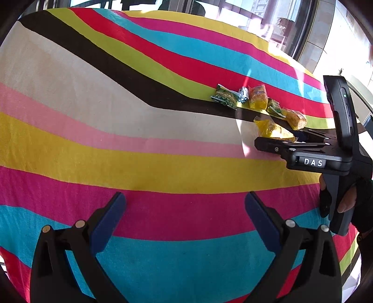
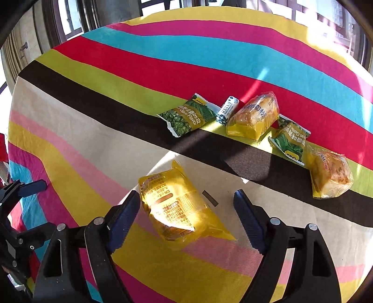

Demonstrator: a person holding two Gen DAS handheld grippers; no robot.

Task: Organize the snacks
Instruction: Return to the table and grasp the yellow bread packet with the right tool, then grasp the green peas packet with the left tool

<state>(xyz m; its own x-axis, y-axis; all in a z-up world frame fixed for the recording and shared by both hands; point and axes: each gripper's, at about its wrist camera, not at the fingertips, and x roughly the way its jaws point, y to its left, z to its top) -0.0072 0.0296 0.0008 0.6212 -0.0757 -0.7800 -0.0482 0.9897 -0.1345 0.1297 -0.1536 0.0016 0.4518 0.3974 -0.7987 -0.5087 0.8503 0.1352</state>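
Note:
Several snack packs lie on a striped tablecloth [image 2: 93, 144]. A yellow bread pack [image 2: 174, 207] lies between the fingers of my right gripper [image 2: 187, 207], which is open around it; its left finger touches the pack. Farther back lie a green pea pack [image 2: 187, 116], a small white-and-blue roll [image 2: 227, 109], a second yellow bread pack [image 2: 255, 116], another green pea pack [image 2: 290, 142] and a third bread pack [image 2: 331, 174]. My left gripper [image 1: 185, 207] is open and empty over the pink stripe. The right gripper [image 1: 279, 142] and the snacks [image 1: 257, 96] show in the left wrist view.
The tablecloth [image 1: 93, 105] covers the whole table. The table's far edge [image 2: 209, 11] meets windows and door frames. My left gripper's fingertip [image 2: 32, 186] shows at the left edge of the right wrist view. A gloved hand [image 1: 349, 200] holds the right gripper.

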